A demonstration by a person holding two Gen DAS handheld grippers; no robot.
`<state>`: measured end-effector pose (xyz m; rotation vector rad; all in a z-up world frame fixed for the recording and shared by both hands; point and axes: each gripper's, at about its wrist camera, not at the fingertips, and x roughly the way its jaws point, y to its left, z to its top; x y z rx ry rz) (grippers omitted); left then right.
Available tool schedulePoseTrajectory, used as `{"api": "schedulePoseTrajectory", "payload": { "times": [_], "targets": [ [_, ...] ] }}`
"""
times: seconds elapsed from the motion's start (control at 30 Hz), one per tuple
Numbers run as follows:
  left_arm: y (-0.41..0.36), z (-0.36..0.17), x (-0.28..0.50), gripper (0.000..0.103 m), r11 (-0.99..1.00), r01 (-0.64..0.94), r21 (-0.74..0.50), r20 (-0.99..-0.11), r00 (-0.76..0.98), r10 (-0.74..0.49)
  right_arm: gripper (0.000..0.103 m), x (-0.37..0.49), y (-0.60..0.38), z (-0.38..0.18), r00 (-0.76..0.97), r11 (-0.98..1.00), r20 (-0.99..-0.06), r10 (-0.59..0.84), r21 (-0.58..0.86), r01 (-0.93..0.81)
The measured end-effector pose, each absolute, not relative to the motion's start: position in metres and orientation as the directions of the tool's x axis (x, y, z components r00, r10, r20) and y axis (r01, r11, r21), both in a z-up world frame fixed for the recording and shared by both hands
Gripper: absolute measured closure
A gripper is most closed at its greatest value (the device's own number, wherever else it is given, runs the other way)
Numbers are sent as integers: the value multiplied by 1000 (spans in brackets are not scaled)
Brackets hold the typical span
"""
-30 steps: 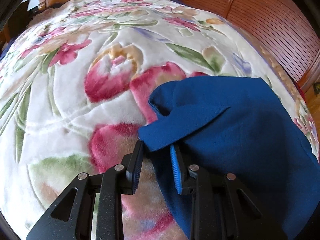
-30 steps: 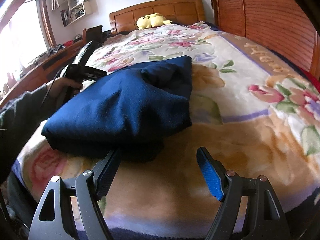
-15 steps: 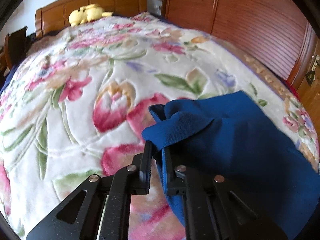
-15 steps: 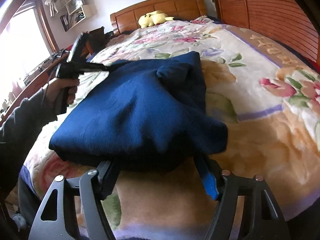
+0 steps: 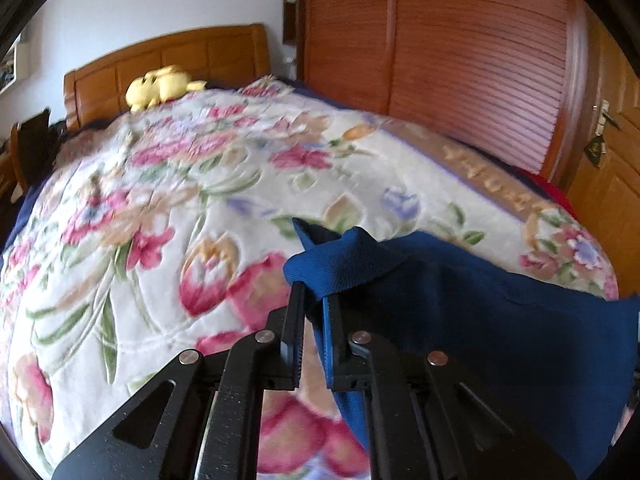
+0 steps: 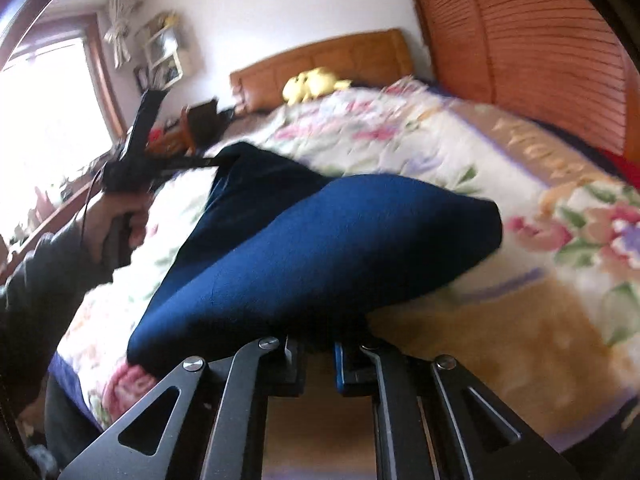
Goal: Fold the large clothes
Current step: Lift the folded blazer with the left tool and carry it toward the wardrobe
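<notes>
A folded dark blue garment (image 5: 460,312) is lifted above the floral bedspread (image 5: 160,208). My left gripper (image 5: 314,300) is shut on one corner of the garment and holds it up. In the right wrist view the garment (image 6: 320,256) hangs as a thick bundle between the two grippers. My right gripper (image 6: 318,344) is shut on its near edge. The left gripper also shows in the right wrist view (image 6: 192,166), held by a hand, with the garment's far corner pinched in it.
A yellow plush toy (image 5: 160,84) lies by the wooden headboard (image 5: 168,60). A slatted wooden wardrobe (image 5: 460,60) runs along the bed's right side. A door (image 5: 608,152) stands at far right. A desk and window (image 6: 48,120) are at the bed's left side.
Both grippers closed on the blue garment and lifted it off the bedspread. The right gripper went from wide open to shut on the near edge.
</notes>
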<state>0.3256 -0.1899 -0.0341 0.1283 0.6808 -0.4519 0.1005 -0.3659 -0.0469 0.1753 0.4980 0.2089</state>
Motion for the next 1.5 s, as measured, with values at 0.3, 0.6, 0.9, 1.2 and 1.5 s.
{"api": "schedulePoseTrajectory", "payload": {
  "times": [0.3, 0.6, 0.9, 1.2, 1.5],
  "targets": [
    [-318, 14, 308, 95, 829, 559, -5, -572, 679, -461, 96, 62, -462, -6, 933, 995, -353, 67, 90, -38],
    [-490, 51, 299, 95, 724, 689, -40, -523, 603, -603, 96, 24, -589, 34, 931, 979, -303, -205, -67, 193],
    [-626, -5, 299, 95, 644, 762, -64, -610, 482, -630, 96, 16, -708, 1, 807, 899, -406, -429, -107, 424],
    [-613, -49, 306, 91, 683, 725, -95, -684, 451, -573, 81, 32, -730, -64, 708, 845, -564, -426, 32, 533],
    [-592, -33, 271, 87, 650, 760, -23, -670, 470, -574, 60, -15, -716, -5, 689, 762, -467, -555, 47, 646]
  ]
}}
